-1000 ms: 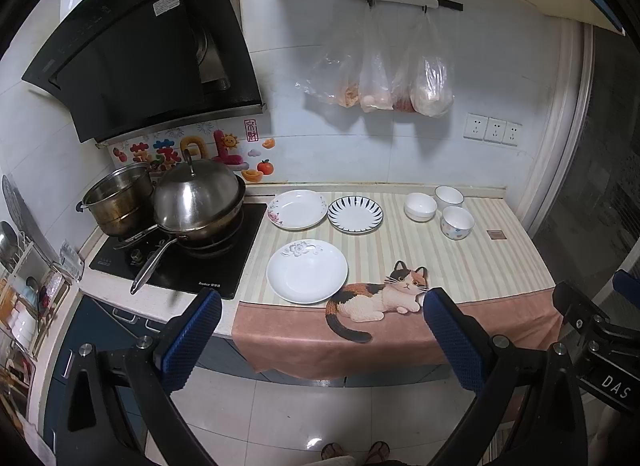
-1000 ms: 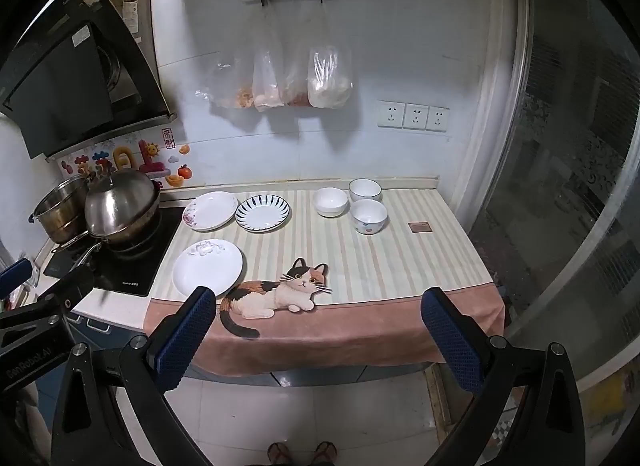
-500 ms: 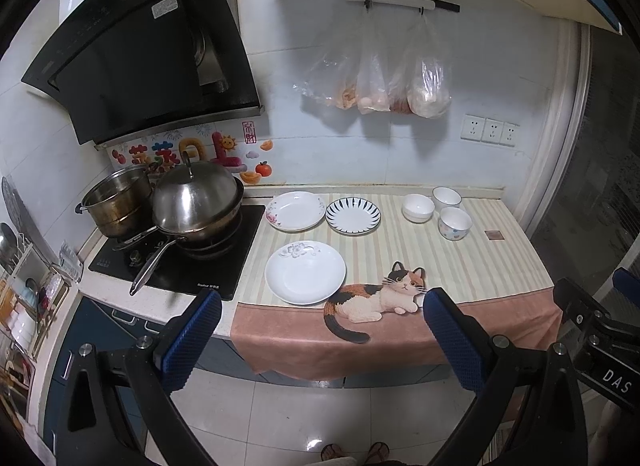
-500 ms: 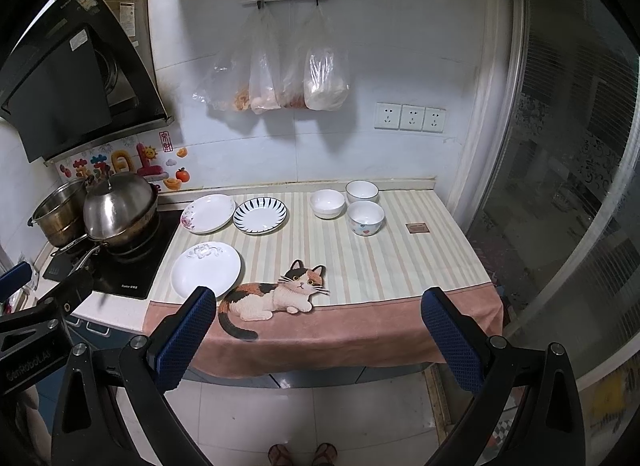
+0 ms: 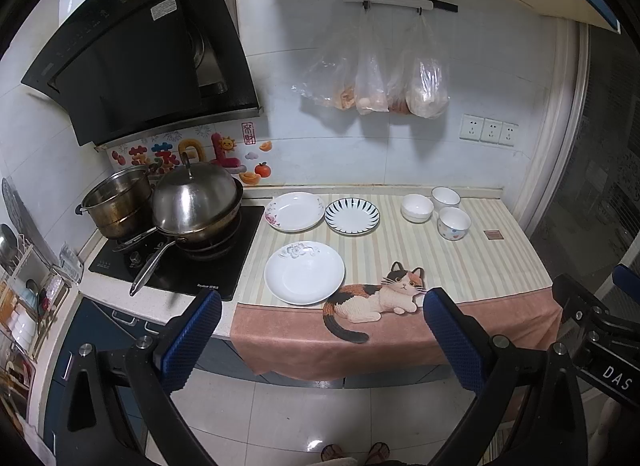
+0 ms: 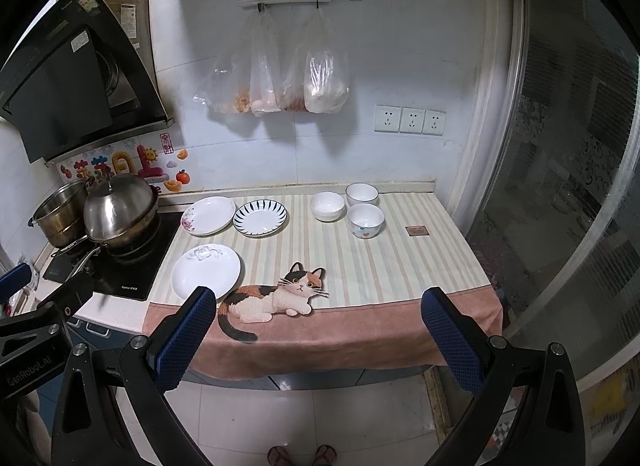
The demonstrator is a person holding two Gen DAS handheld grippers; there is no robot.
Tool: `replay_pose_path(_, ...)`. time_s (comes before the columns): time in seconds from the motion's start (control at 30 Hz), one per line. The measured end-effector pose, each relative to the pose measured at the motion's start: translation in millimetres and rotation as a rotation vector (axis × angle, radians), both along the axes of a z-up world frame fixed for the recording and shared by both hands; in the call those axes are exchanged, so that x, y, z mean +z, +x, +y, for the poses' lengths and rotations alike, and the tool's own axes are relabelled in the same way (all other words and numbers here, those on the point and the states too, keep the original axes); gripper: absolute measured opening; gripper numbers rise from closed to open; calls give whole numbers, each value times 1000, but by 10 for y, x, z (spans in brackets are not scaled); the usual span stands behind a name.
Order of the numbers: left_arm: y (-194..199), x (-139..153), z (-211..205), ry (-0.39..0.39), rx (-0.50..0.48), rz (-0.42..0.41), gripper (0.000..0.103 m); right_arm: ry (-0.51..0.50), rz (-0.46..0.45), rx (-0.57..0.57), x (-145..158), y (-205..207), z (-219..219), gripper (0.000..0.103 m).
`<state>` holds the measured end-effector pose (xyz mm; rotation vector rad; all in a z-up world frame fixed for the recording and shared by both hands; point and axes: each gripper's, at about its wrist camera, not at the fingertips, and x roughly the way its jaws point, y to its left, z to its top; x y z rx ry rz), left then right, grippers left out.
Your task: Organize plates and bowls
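Note:
Three plates lie on the striped cat cloth (image 5: 460, 262): a white plate (image 5: 304, 273) near the front, a flowered plate (image 5: 295, 211) and a blue-striped plate (image 5: 352, 216) behind it. Three bowls stand at the back right: a plain white bowl (image 5: 417, 207), a second white bowl (image 5: 445, 197) and a patterned bowl (image 5: 454, 223). The same plates (image 6: 206, 272) and bowls (image 6: 365, 220) show in the right wrist view. My left gripper (image 5: 320, 314) and right gripper (image 6: 316, 314) are both open and empty, held back from the counter's front edge.
A lidded wok (image 5: 198, 205) and a steel pot (image 5: 116, 201) sit on the black hob (image 5: 176, 262) at the left. Plastic bags (image 5: 376, 81) hang on the wall. A small brown square (image 5: 492, 234) lies at the right. A glass door (image 6: 568, 169) bounds the right side.
Both grippers have drifted slightly; the counter sits a touch lower in the views. Nothing on the counter has moved.

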<state>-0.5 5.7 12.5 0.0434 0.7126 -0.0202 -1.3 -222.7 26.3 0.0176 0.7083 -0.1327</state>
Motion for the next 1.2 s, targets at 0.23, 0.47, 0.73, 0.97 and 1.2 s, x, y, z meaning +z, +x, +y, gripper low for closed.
replay_pose_path(0.23, 36, 71, -51, 2, -1, -3, 103, 0, -1, 1, -3, -5, -1, 103)
replay_pose_path(0.47, 32, 71, -55, 2, -2, -2, 103, -1, -3, 0, -8, -10, -2, 103)
replay_pose_path(0.73, 9, 47, -40, 2, -2, -5, 103, 0, -3, 1, -18, -19, 0, 103)
replay_pose_path(0.97, 9, 54, -46, 3, -4, -6, 103, -1, -6, -1, -8, 1, 0, 103)
replay_pose_path(1.2, 107, 106, -70, 1, -5, -10, 103, 0, -6, -1, -2, 24, -6, 103)
